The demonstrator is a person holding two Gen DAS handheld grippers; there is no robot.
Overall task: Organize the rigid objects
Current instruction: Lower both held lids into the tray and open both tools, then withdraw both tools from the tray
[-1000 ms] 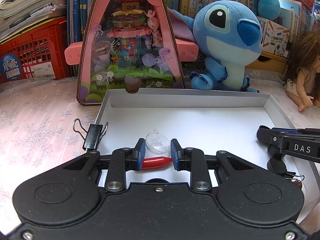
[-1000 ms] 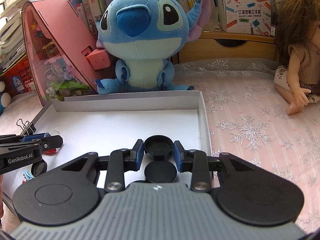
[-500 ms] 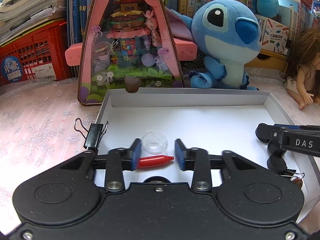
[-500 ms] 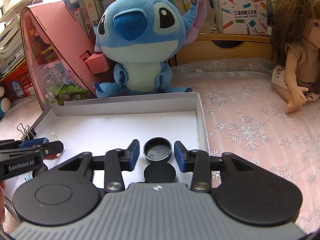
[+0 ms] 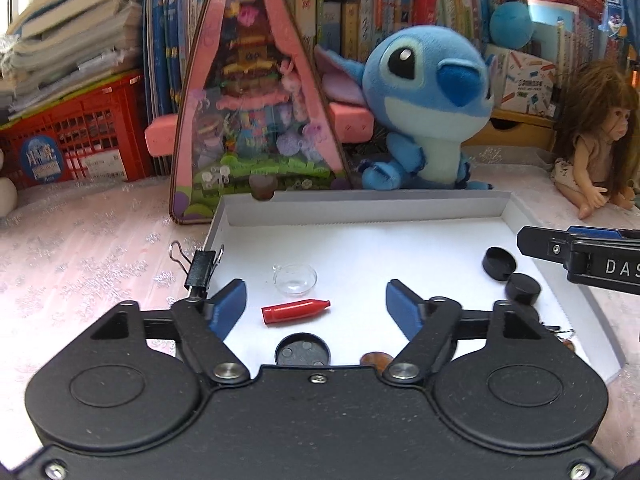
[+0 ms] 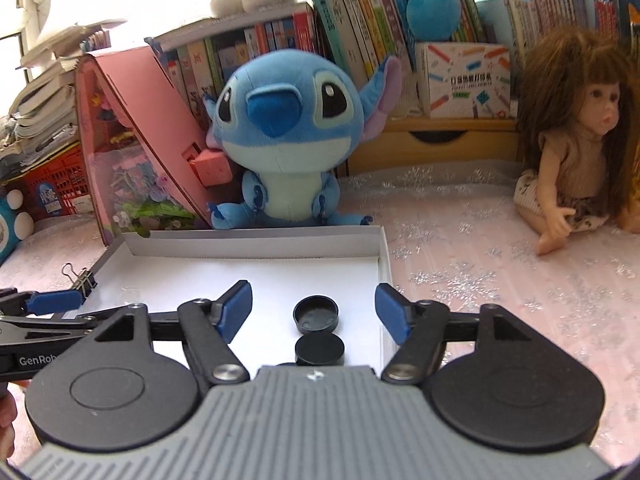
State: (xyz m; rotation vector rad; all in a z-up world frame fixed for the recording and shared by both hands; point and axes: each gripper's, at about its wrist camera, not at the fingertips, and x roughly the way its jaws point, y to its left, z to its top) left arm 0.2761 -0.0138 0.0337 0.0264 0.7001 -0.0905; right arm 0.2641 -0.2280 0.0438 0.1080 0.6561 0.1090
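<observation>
A shallow white box (image 5: 360,208) lies on the pink cloth. In it lie a red pen cap (image 5: 295,311), a clear plastic dome (image 5: 295,279), a black cap (image 5: 303,350) and two black caps (image 5: 499,263) at the right side. My left gripper (image 5: 315,304) is open above the red cap, not touching it. My right gripper (image 6: 314,310) is open above the two black caps (image 6: 316,314), empty; the white box shows there too (image 6: 256,238). A black binder clip (image 5: 202,266) sits on the box's left rim.
A Stitch plush (image 5: 424,108) and a pink triangular toy box (image 5: 256,112) stand right behind the white box. A doll (image 6: 576,148) sits at the right. A red crate (image 5: 76,136) and bookshelves stand at the back. The right gripper's finger (image 5: 580,258) reaches in over the box's right side.
Both grippers opened wide and drew up and back. The left one let go of the red pen cap, the right one of a black cap; both objects now lie in the box.
</observation>
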